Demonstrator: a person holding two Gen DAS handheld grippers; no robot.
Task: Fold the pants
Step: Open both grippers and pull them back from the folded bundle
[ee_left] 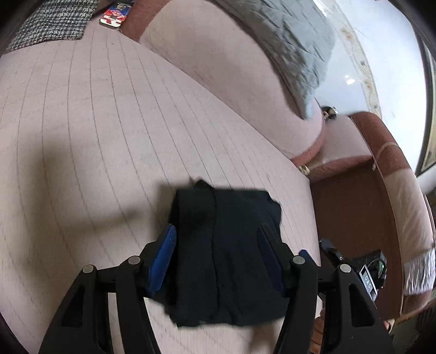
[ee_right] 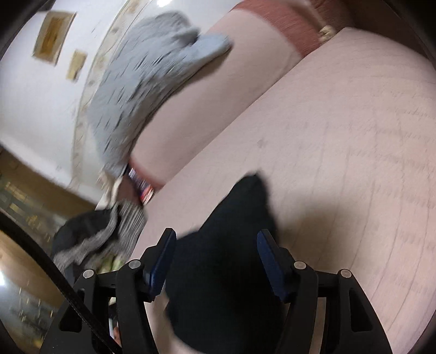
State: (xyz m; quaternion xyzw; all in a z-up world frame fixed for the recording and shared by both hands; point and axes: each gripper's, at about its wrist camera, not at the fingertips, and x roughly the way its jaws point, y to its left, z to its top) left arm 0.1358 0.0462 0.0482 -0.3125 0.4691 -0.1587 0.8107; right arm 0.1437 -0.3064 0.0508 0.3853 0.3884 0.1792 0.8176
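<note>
Both pairs of fingers stand wide apart, gripping nothing. Seen from my left wrist, my left gripper [ee_left: 215, 235] hangs over the black folded fabric pants [ee_left: 224, 253], its 2 blue-padded fingers [ee_left: 163, 257] spread to either side of the bundle, which fills the gap between them; I cannot tell whether the pads touch the cloth. The pants lie as a compact dark rectangle with a lengthwise crease on the pale pink quilted sofa seat [ee_left: 81, 130], near its front right corner. Behind runs the pink backrest cushion [ee_left: 218, 76] with a grey quilted blanket [ee_left: 294, 40] draped over its top, and far off at the seat's other end sit a grey houndstooth cloth [ee_left: 54, 21] and a small red-and-blue packet [ee_left: 114, 15]. To the right stands a reddish-brown padded armrest [ee_left: 381, 152]. From my right wrist, my right gripper [ee_right: 215, 238] likewise straddles the blurred pants [ee_right: 226, 258], jaws apart, with a grey-and-black striped garment [ee_right: 109, 231] heaped at the seat's left edge.
</note>
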